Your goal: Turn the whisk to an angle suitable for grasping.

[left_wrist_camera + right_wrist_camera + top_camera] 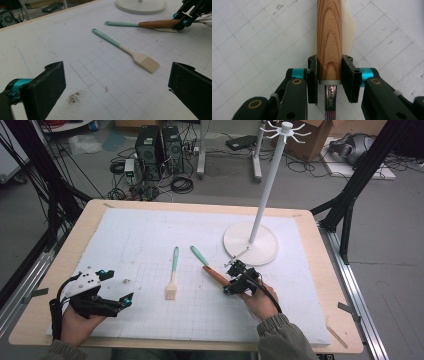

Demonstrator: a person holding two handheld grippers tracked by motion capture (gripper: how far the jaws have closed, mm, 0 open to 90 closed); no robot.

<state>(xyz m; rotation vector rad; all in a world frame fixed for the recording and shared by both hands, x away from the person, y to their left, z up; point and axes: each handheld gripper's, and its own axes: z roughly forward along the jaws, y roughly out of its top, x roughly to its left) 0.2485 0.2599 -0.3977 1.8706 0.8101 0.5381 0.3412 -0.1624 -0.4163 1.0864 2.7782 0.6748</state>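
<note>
**Right gripper clamped on a wooden whisk handle**

On the white gridded mat (150,240) that covered the table (85,220), we had our right gripper (239,279) closed on the wooden handle (329,37) of a whisk. In the right gripper view the two black pads pressed against either side of that handle near its lower end, where a pale collar met a steel shank stamped with letters. The handle ran straight up the picture between the jaws, and a cream-coloured blade lay under it, touching the mat. From the left gripper view we could see the handle (158,23) lying nearly level, with the whisk's thin wires (202,22) fanning out behind the clamp.

The spatula (199,255) with the mint-green handle lay partly beneath the whisk handle, its green end pointing away from us towards the far left. Just to its left lay the pastry brush (173,280), apart from the whisk, green handle away from us and pale bristles towards us. Beyond the right gripper stood the white rack (250,242), its round base on the mat and its pole rising to a ring of hooks.

Our left gripper (107,302) rested near the left front of the mat, well apart from the utensils. Its jaws stood wide apart with nothing between them but bare mat and a small dark smudge (73,97).
</note>
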